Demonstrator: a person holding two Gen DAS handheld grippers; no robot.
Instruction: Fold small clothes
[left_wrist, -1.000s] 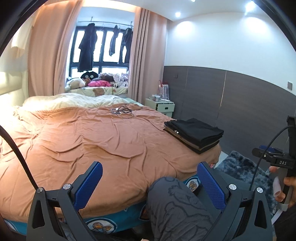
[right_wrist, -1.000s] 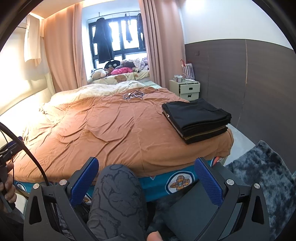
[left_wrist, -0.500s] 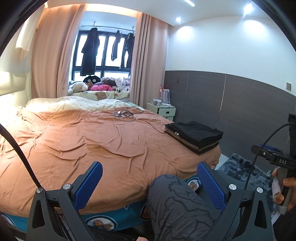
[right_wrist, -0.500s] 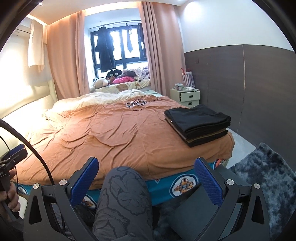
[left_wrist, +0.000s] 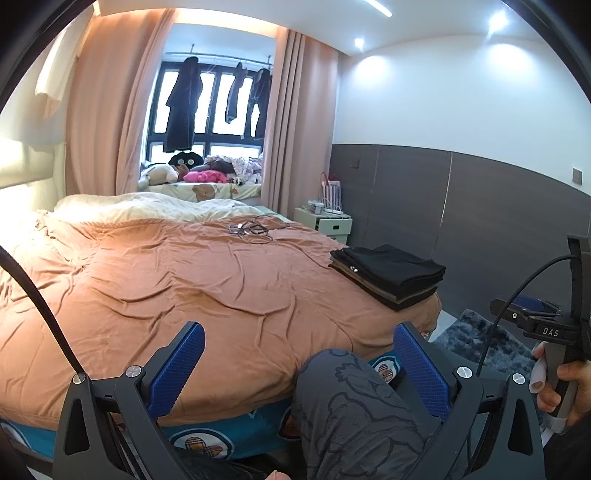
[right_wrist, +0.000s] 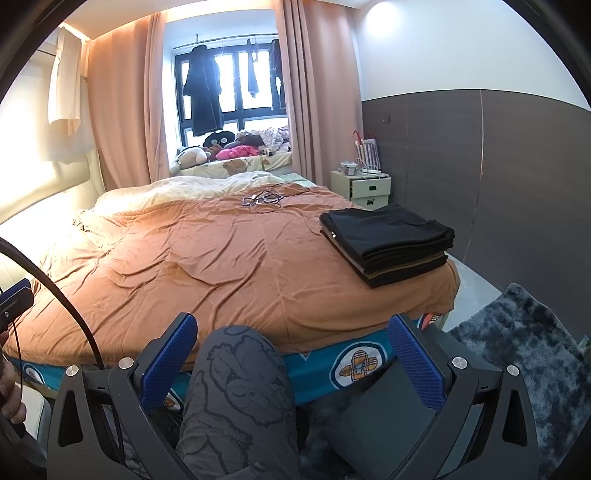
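A stack of folded dark clothes (left_wrist: 391, 275) lies on the near right corner of the bed, also in the right wrist view (right_wrist: 389, 240). My left gripper (left_wrist: 299, 354) is open and empty, held off the near edge of the bed, well short of the stack. My right gripper (right_wrist: 291, 349) is open and empty, also off the bed's near edge. The person's knee in grey patterned trousers (right_wrist: 240, 387) sits between the right fingers and shows in the left wrist view (left_wrist: 354, 402).
The bed has an orange cover (left_wrist: 177, 295) with a tangle of cables (left_wrist: 249, 232) at the far side. A nightstand (right_wrist: 365, 188) stands by the dark wall. A grey shaggy rug (right_wrist: 524, 343) lies on the floor at the right.
Both cameras have tilted upward a little, so the bed and stack sit lower in view. Both grippers stay open and empty.
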